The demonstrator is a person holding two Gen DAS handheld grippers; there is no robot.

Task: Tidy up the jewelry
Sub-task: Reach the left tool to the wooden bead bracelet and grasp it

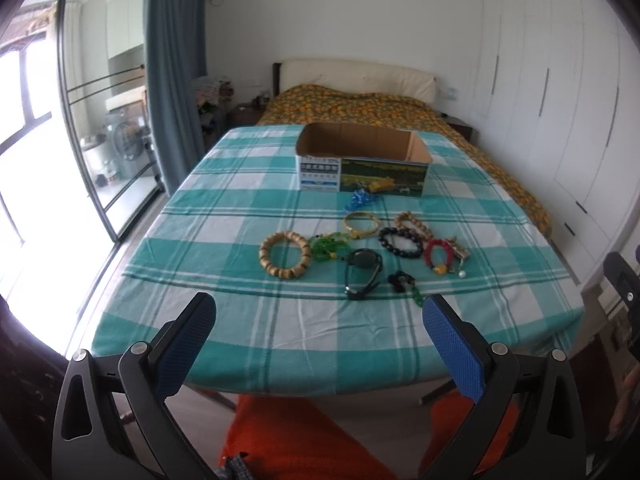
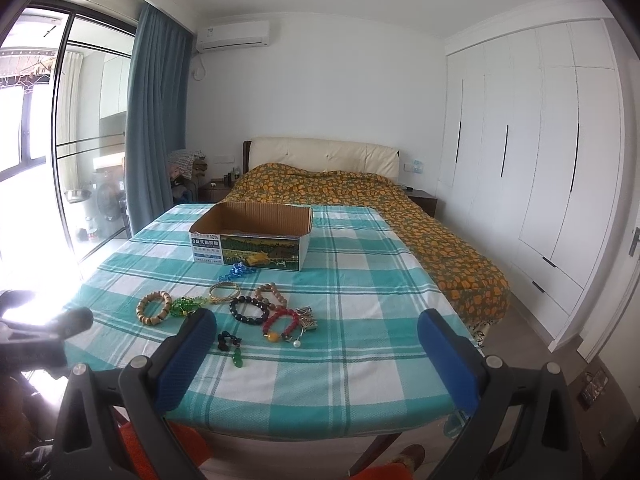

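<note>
Several bracelets lie on the teal checked tablecloth [image 1: 224,240]: a wooden bead bracelet [image 1: 285,255], a green one [image 1: 329,245], a gold bangle [image 1: 361,225], a black bead bracelet [image 1: 400,241], a red one [image 1: 440,254], a blue piece [image 1: 362,199] and a black watch [image 1: 363,272]. An open cardboard box [image 1: 362,160] stands behind them, its inside bare. My left gripper [image 1: 320,316] is open and empty at the table's near edge. My right gripper [image 2: 316,330] is open and empty, short of the jewelry [image 2: 248,310]; the box [image 2: 252,236] lies beyond.
A bed with an orange patterned cover [image 2: 360,192] is behind the table. White wardrobes [image 2: 540,160] line the right wall. A blue curtain [image 2: 156,120] and glass doors are at left. The other gripper [image 2: 48,332] shows at the left edge of the right wrist view.
</note>
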